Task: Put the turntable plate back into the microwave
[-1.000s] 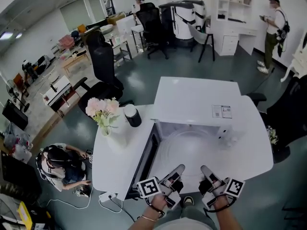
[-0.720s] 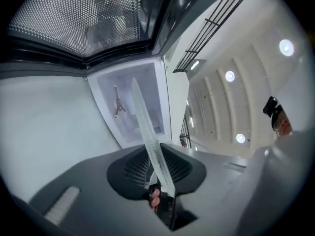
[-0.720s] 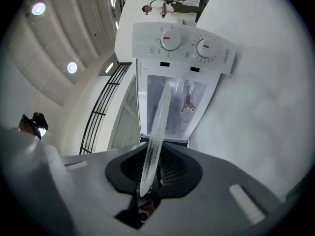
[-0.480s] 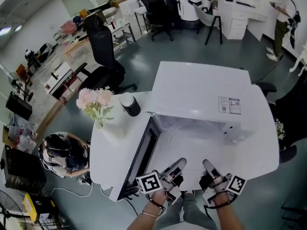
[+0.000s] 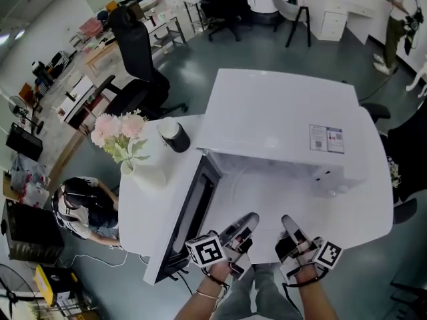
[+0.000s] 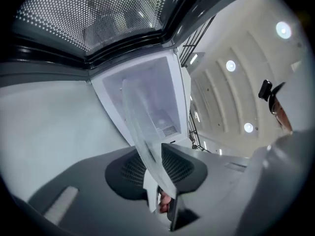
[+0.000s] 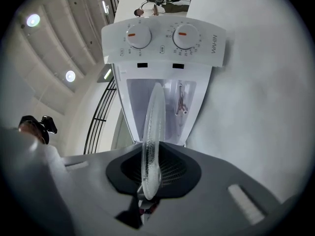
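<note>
A white microwave (image 5: 280, 112) stands on a white table, its door (image 5: 190, 209) swung open to the left. The clear glass turntable plate (image 5: 267, 187) lies level at the mouth of the cavity, held by its near rim from both sides. My left gripper (image 5: 242, 227) has the plate's rim (image 6: 140, 127) between its jaws, which are opening. My right gripper (image 5: 289, 225) has the rim (image 7: 153, 127) between its jaws too, and they are closing on it. The right gripper view looks into the cavity (image 7: 182, 107) below the control panel (image 7: 162, 38).
A vase of pink flowers (image 5: 123, 139) and a dark cylinder with a white top (image 5: 175, 137) stand on the table left of the door. A person sits on the floor at lower left (image 5: 80, 205). A black office chair (image 5: 133, 52) stands behind.
Both grippers have sunk a little with the plate at the microwave's mouth. The head view has drifted, so the microwave and table now sit higher and larger in the picture.
</note>
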